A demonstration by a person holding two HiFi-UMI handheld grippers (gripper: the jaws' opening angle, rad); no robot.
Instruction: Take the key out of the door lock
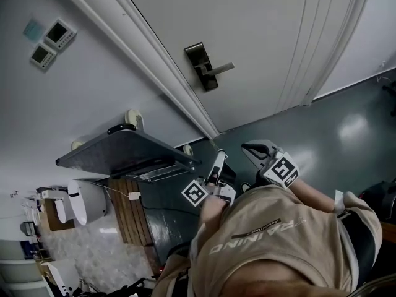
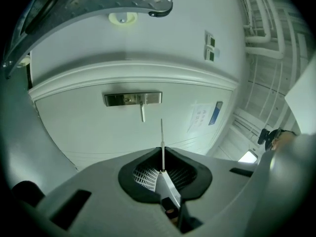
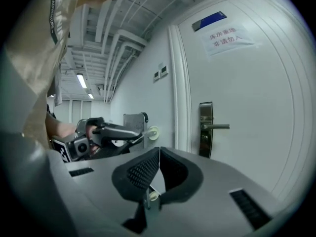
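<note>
The left gripper (image 2: 163, 157) is clenched on the key (image 2: 161, 134), held well apart from the door lock (image 2: 132, 99). Seen edge-on, the key is a thin line; its long axis runs straight out from the jaws, tip toward the far door. Its head is hidden between the pads, and the head view shows it too small to make out. The right gripper (image 3: 158, 154) is closed on nothing.

Dark, glossy floor (image 1: 352, 129) filling the right of the head view, bounded above by the white door (image 1: 260, 30). At centre left, a grey checker-plate cart (image 1: 120, 150) stands on it, pale casters (image 1: 132, 117) toward the wall (image 1: 93, 85).
</note>
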